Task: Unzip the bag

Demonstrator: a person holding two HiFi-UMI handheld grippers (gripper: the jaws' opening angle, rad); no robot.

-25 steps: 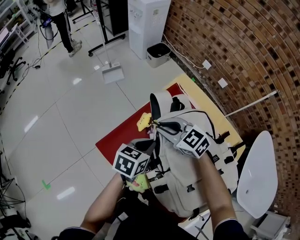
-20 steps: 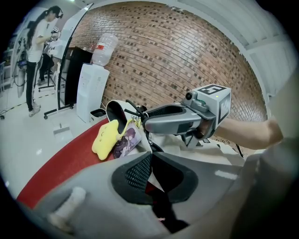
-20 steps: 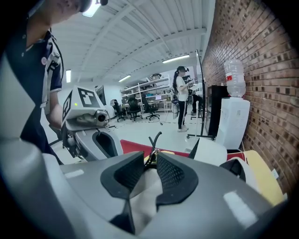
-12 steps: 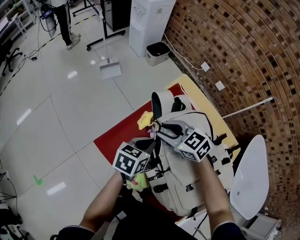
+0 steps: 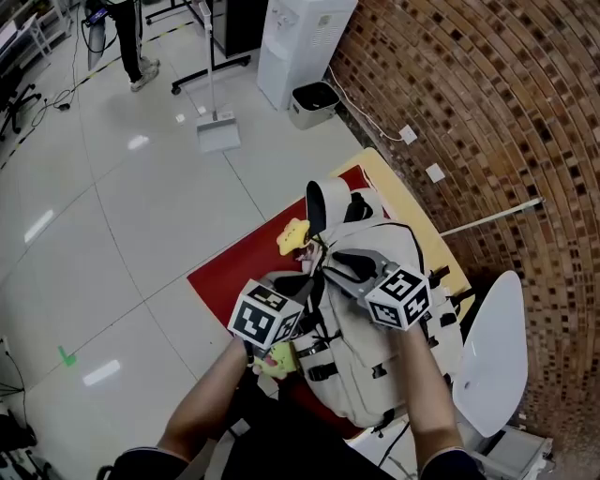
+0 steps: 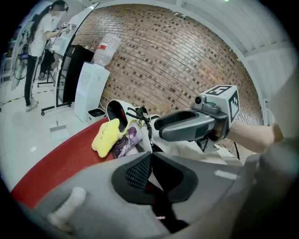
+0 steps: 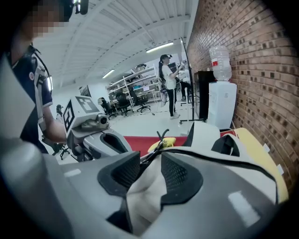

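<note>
A cream backpack [image 5: 375,347] with black straps lies on a red mat [image 5: 234,272]. A yellow star charm [image 5: 292,236] and a picture tag [image 6: 125,139] hang by its black zip pulls [image 6: 140,114]. My left gripper [image 5: 300,298] is at the bag's left side, shut on a fold of the bag's edge [image 6: 150,161]. My right gripper [image 5: 328,265] lies over the bag's top and points at the zip pulls. Its jaws stand apart [image 7: 149,168], with cream bag fabric showing between them but not pinched. The black zip line [image 7: 224,156] runs along the right jaw.
A white chair [image 5: 492,356] stands close on the right, against a brick wall [image 5: 487,112]. A yellow mat [image 5: 412,220] lies under the bag's far side. A water dispenser [image 5: 305,42], a bin [image 5: 314,101] and a dustpan [image 5: 217,136] stand farther off. A person [image 5: 117,28] stands at top left.
My right gripper's jaws have spread apart and it has drawn back a little toward me. The left gripper has kept its hold and place.
</note>
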